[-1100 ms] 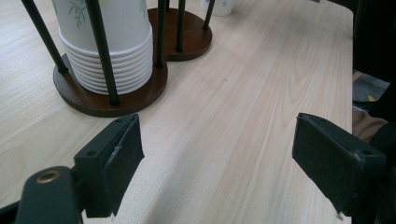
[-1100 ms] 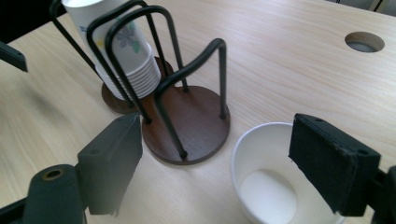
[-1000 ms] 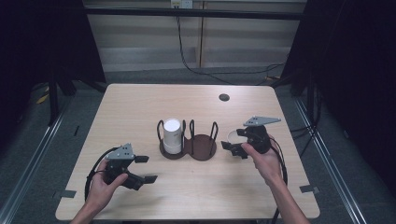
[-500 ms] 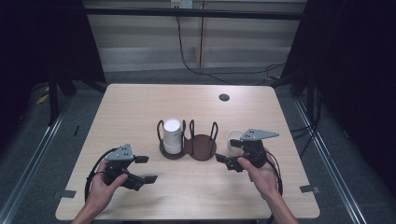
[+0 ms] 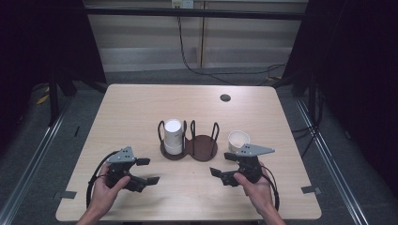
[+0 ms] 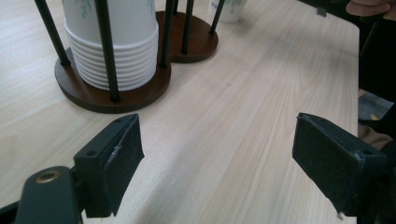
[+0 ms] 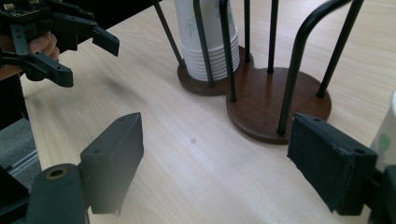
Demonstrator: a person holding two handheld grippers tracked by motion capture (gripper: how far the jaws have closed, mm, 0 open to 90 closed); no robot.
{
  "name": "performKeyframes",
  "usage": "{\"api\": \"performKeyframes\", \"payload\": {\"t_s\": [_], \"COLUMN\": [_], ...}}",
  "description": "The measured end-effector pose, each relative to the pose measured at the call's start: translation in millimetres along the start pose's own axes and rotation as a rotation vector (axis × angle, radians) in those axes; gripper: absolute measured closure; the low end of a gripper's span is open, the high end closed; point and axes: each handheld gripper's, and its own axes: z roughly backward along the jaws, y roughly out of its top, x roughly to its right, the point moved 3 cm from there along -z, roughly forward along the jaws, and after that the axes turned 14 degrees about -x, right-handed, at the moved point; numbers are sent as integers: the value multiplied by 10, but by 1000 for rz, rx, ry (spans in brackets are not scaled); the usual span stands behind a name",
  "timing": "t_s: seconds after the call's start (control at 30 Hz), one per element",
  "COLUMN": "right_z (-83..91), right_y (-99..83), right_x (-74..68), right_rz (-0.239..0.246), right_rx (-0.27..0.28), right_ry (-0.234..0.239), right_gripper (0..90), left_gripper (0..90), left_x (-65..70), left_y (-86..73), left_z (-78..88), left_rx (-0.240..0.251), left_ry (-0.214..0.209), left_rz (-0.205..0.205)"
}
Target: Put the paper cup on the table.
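Since a second ago, my right gripper (image 5: 224, 165) has drawn back from the single paper cup (image 5: 239, 140) toward the near edge of the table (image 5: 141, 101) and sunk a little, its jaws just closing somewhat yet still wide apart with nothing between them. That cup now stands alone, upright, just right of the wooden two-bay holder (image 5: 190, 146), near it but whether touching I cannot tell; in the right gripper view its side (image 7: 386, 133) shows behind the right pad. So I judge one cup has been taken from the stack (image 5: 172, 136) in the holder's left bay and set down; the right bay is bare. My left gripper (image 5: 145, 170) rests low at the near left, jaws wide open and empty, well apart from the holder (image 6: 140, 91). What remains, I would guess, is more cups or a return.
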Motion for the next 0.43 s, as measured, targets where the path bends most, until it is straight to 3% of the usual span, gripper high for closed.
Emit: {"api": "performKeyframes", "payload": {"t_s": [0.3,0.37,0.43], "right_z": [-136,-180,-244], "right_y": [-128,-142,-160], "right_x": [-132,-140,-129], "right_rz": [26,22,8], "right_rx": [-2,-6,-6], "right_ry": [12,13,2], "right_gripper": [177,168,163], "left_gripper": [164,165,165], "left_x": [94,98,83], "left_y": [-15,-15,-16], "left_z": [-44,-15,-1], "left_rx": [-8,10,33], "left_ry": [-15,12,8], "left_rz": [-22,-21,0]}}
